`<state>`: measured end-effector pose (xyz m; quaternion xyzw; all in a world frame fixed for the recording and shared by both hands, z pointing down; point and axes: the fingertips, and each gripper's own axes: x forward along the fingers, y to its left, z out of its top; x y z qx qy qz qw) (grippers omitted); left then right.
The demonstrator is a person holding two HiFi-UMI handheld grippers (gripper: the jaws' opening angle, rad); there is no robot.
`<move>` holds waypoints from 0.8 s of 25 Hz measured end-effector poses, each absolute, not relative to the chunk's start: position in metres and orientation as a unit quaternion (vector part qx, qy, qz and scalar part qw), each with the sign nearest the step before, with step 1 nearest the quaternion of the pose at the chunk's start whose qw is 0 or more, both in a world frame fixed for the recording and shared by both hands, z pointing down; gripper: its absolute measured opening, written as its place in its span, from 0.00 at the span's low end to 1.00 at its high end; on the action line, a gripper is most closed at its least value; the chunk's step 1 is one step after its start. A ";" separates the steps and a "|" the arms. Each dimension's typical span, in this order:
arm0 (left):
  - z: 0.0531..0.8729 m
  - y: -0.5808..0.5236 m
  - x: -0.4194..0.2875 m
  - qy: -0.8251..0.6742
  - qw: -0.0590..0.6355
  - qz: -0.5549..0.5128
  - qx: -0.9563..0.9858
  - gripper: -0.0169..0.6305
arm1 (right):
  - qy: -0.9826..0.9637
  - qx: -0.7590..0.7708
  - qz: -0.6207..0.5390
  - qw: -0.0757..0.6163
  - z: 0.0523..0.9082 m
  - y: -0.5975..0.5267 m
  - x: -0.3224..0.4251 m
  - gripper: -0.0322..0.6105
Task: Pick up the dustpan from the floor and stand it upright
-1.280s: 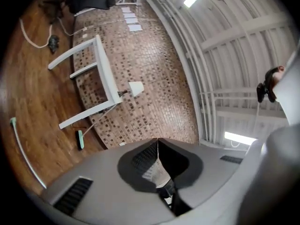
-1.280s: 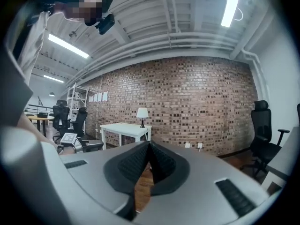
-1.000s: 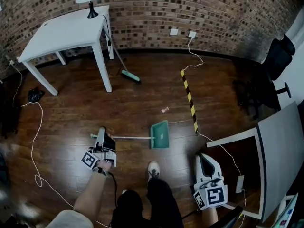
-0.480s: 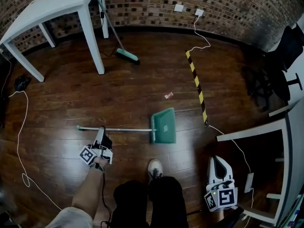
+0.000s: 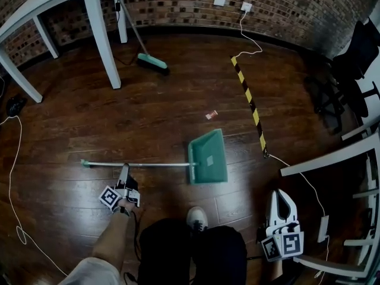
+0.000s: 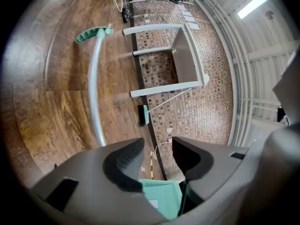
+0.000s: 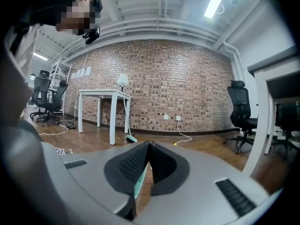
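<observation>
Beside the dustpan handle, the left gripper is opening, empty; the right gripper is pressed together.

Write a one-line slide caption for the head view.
Left gripper, jaws opening and empty, near the handle of the green dustpan lying flat on the wooden floor.

Green dustpan — long silver handle, lying flat on wooden floor

Place: office or studio workroom.
Walls: bare brick wall with sockets.
Floor: dark wood floor marked with striped tape.
Furniture: white table, swivel chairs.
Ceiling: strip light and exposed pipes.
</observation>
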<state>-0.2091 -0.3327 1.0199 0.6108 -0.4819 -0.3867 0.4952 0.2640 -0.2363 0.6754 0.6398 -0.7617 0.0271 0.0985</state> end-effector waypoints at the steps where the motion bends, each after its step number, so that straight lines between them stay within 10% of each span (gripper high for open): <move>1: 1.034 -0.333 -0.209 -0.489 0.499 -0.380 0.606 0.33 | -0.761 0.642 0.029 0.092 0.680 -0.238 0.264 0.03; 20: 1.126 -0.348 -0.203 -0.541 0.526 -0.328 0.568 0.37 | -0.844 0.526 0.078 0.072 0.790 -0.319 0.133 0.03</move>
